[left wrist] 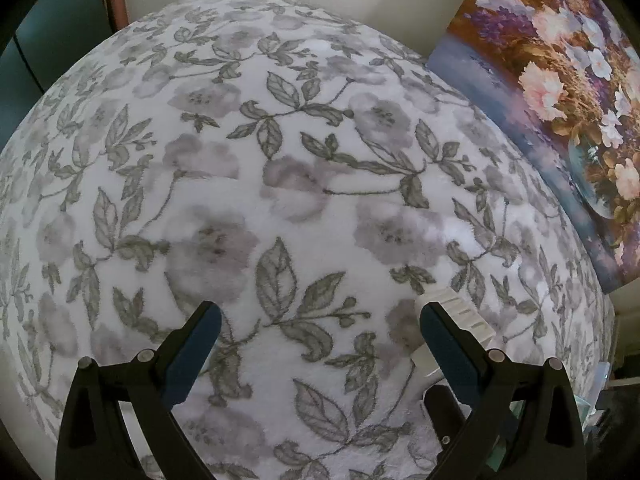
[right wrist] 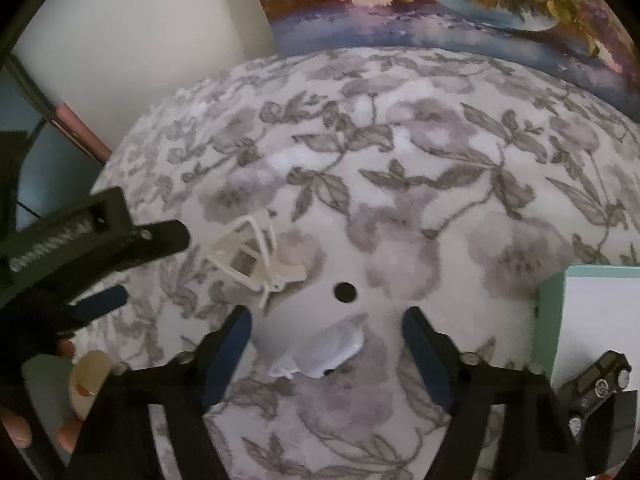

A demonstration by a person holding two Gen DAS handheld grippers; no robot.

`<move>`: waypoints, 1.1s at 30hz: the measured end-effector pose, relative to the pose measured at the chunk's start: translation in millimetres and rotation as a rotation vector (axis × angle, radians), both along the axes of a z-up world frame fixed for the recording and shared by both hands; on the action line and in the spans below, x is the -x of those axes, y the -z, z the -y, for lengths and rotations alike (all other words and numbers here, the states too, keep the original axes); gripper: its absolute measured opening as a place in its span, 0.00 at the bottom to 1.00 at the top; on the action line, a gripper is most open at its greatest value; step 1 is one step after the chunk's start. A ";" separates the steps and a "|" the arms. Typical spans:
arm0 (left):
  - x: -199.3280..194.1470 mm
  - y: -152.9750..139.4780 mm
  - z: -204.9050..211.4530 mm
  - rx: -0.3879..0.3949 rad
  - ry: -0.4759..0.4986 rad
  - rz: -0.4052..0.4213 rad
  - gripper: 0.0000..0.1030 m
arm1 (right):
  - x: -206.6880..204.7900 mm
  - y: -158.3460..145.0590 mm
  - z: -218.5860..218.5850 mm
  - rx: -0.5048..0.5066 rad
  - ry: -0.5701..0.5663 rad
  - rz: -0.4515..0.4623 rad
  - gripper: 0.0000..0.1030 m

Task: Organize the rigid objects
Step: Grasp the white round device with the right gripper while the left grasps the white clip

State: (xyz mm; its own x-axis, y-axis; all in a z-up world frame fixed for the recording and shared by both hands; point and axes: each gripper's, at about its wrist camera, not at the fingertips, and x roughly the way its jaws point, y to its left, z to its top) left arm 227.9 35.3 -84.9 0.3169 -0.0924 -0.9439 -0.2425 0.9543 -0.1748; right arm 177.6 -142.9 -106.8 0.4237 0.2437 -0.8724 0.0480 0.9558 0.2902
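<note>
A fleecy white blanket with grey flowers and leaves [right wrist: 440, 168] fills both views, a floral painting [right wrist: 440, 12] along the upper edge and a mint-green box [right wrist: 592, 304] holding a dark toy car [right wrist: 600, 384] at lower right. Your right gripper [right wrist: 326, 352] brackets the glossy white rounded plastic object [right wrist: 332, 350] at lower centre, pads not yet touching; lower squarely before squeezing. Your left gripper [left wrist: 320, 344] hangs released, empty, beside the white ribbed plastic clip [left wrist: 460, 316].

Fleecy matt cloth [left wrist: 304, 200] with printed grey flowers; white plastic clip [right wrist: 256, 256], smooth; white rounded plastic piece [right wrist: 320, 320], smooth; glossy dark toy car [right wrist: 600, 380]; matt mint box [right wrist: 560, 304]; grippers' fingers [left wrist: 192, 360] matt black with blue pads.
</note>
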 end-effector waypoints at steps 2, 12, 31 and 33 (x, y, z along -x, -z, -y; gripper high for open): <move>0.9 -1.0 1.2 0.002 0.001 0.002 0.97 | 0.5 -0.8 0.9 -0.027 -0.004 0.007 0.57; 0.6 -8.1 23.1 0.032 0.068 0.037 0.97 | 4.6 -12.5 24.1 -0.038 0.050 0.022 0.55; 0.5 8.2 80.9 0.009 0.220 0.049 0.53 | 14.2 -29.8 68.7 -0.010 0.119 0.035 0.55; -0.1 12.2 81.4 0.007 0.220 0.045 0.48 | 15.0 -29.3 70.4 -0.010 0.121 0.034 0.55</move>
State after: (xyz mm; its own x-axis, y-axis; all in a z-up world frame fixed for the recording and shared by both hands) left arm 228.0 -46.2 -97.0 0.3298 -0.1710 -0.9285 -0.0201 0.9820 -0.1879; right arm 162.6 -213.3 -77.5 0.4798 0.1974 -0.8549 0.1523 0.9408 0.3027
